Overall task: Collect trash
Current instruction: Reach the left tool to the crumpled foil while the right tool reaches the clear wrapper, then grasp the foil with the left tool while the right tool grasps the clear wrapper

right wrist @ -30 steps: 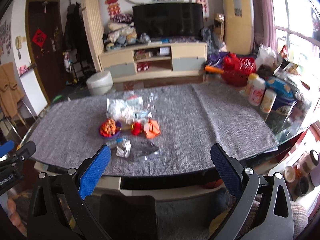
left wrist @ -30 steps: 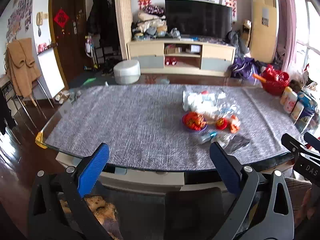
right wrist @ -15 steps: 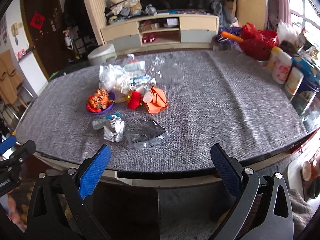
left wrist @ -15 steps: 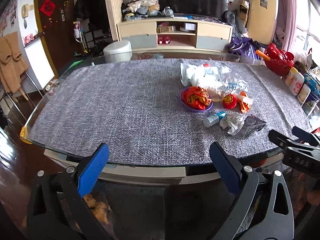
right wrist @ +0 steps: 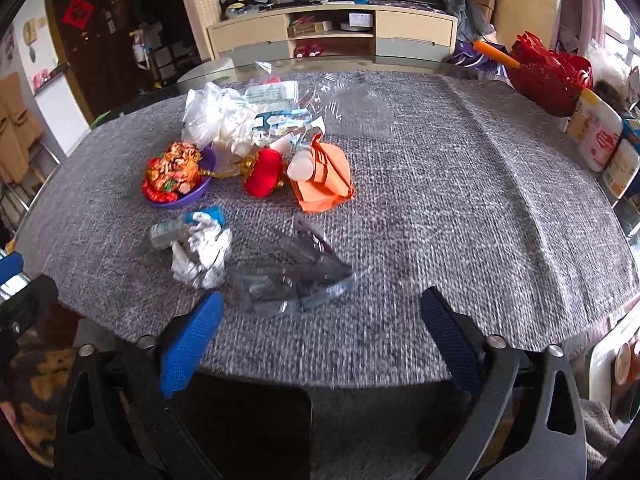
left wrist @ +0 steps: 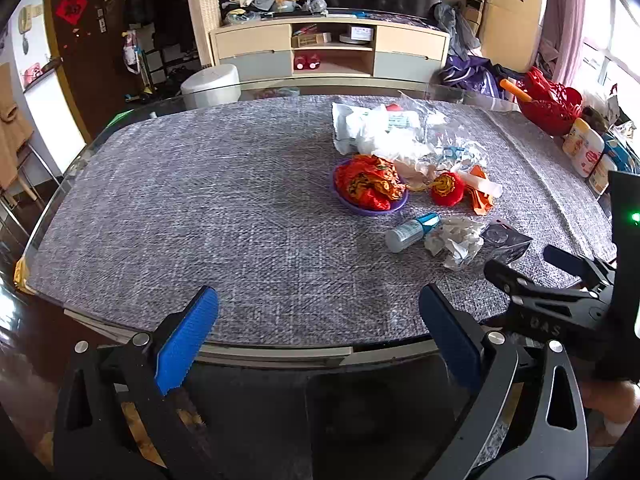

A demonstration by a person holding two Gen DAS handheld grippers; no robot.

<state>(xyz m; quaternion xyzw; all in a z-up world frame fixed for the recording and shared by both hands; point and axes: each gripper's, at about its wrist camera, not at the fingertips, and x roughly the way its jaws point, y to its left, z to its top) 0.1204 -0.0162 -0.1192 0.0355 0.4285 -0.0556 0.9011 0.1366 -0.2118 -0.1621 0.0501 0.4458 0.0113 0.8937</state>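
Trash lies on the grey table mat (left wrist: 200, 200). A purple dish of red-orange wrappers (left wrist: 370, 190) (right wrist: 176, 176), a red lantern ornament (left wrist: 447, 188) (right wrist: 264, 172), orange paper (right wrist: 324, 180), a small blue-capped bottle (left wrist: 412, 232) (right wrist: 172, 232), a crumpled white wrapper (left wrist: 454, 242) (right wrist: 202, 256), a clear plastic package (right wrist: 288, 276) (left wrist: 506, 240) and white plastic bags (left wrist: 372, 128) (right wrist: 224, 120) are grouped together. My left gripper (left wrist: 318, 340) is open and empty at the near table edge. My right gripper (right wrist: 318, 336) is open and empty, just short of the clear package.
White bottles and tins (right wrist: 600, 136) stand at the table's right edge beside a red basket (right wrist: 552, 72). A TV cabinet (left wrist: 332, 52) stands behind the table. A dark chair back (right wrist: 240, 420) sits below the near edge.
Both grippers have moved forward and tilted down over the table, so the trash pile looks nearer. Both stay open and empty.
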